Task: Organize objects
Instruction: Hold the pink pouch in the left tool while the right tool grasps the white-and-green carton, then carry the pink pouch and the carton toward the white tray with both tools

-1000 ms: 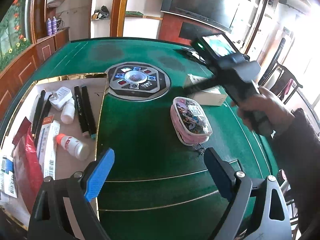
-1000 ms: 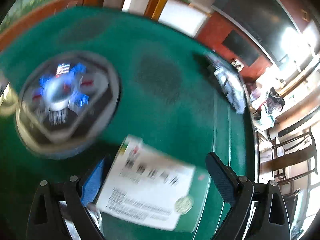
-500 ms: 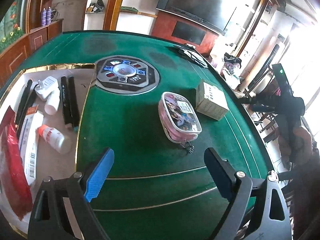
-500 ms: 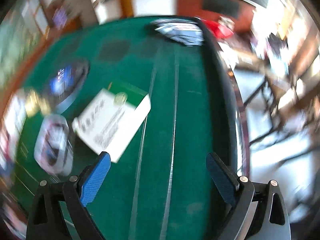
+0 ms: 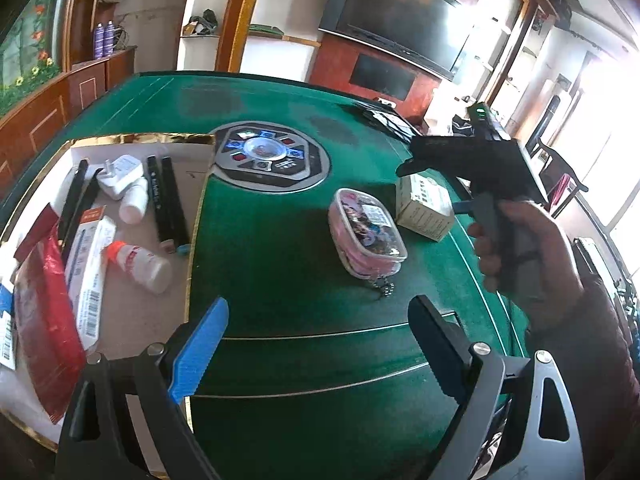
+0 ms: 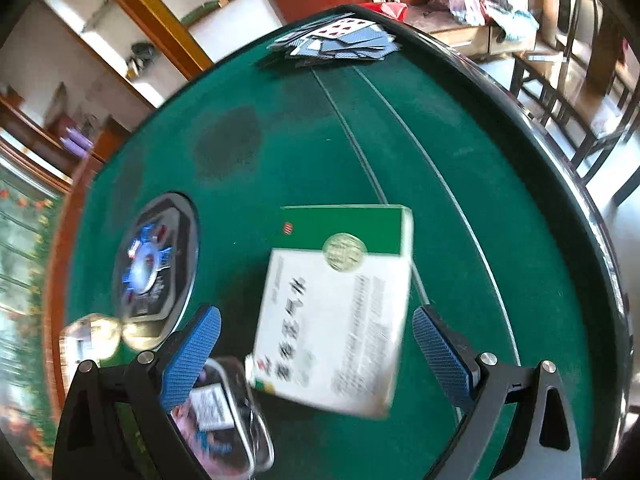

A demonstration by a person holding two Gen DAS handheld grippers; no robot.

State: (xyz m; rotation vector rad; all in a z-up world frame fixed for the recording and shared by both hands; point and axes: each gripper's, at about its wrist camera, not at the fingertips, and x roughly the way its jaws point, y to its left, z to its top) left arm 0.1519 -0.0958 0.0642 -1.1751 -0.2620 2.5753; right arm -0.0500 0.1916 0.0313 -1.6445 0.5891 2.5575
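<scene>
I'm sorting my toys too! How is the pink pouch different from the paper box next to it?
The pouch is pink with rounded corners and cartoon pictures under clear plastic; the box is white and green with sharp corners and printed writing. The pouch has a little zipper chain hanging off one end; the box shows none. Both lie flat on the green table, close beside each other, outside the tray.

a green felt table (image 5: 280, 264) carries a white box (image 5: 426, 210), pink pouch (image 5: 366, 238), playing cards (image 6: 340, 42) and tray (image 5: 160, 320).
</scene>
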